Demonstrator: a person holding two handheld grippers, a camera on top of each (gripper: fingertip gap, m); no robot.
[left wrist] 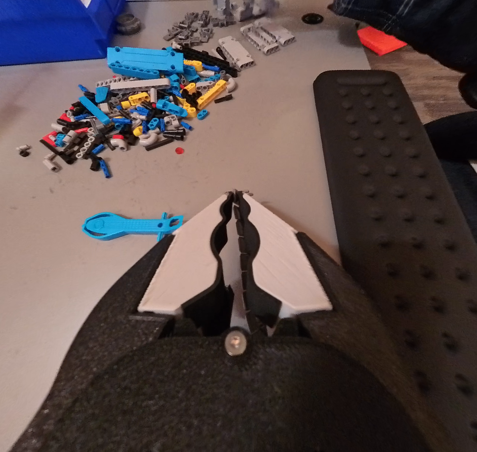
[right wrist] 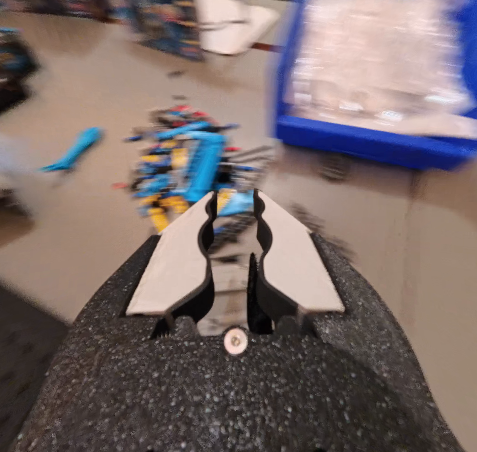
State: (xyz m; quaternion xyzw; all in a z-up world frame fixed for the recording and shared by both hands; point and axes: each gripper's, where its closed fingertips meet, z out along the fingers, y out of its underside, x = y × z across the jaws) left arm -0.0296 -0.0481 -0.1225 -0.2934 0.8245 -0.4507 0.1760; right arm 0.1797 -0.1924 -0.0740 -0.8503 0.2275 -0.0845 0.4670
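My left gripper (left wrist: 235,193) has its 2 fingers pressed together at the tips; a tiny grey sliver shows at the very tip, but I cannot tell whether anything is pinched there. It sits low over the grey table (left wrist: 232,155). Just beside my left finger, at 9 o'clock, lies a light-blue tool (left wrist: 129,226), partly hidden by that finger. At 11 o'clock, well apart, spreads a pile of small building pieces (left wrist: 134,109), with grey pieces (left wrist: 242,26) farther off at 12 o'clock. A blue bin (left wrist: 51,21) stands at 10 o'clock, a black studded mat (left wrist: 387,181) runs along 2 o'clock, and a red block (left wrist: 379,40) lies at 1 o'clock.

My right gripper (right wrist: 234,194) is parted a moderate way and holds nothing. Its view is badly blurred. The pile of small building pieces (right wrist: 188,160) lies just beyond its tips at 12 o'clock, the blue bin (right wrist: 361,142) at 1 o'clock, the light-blue tool (right wrist: 74,148) at 10 o'clock.
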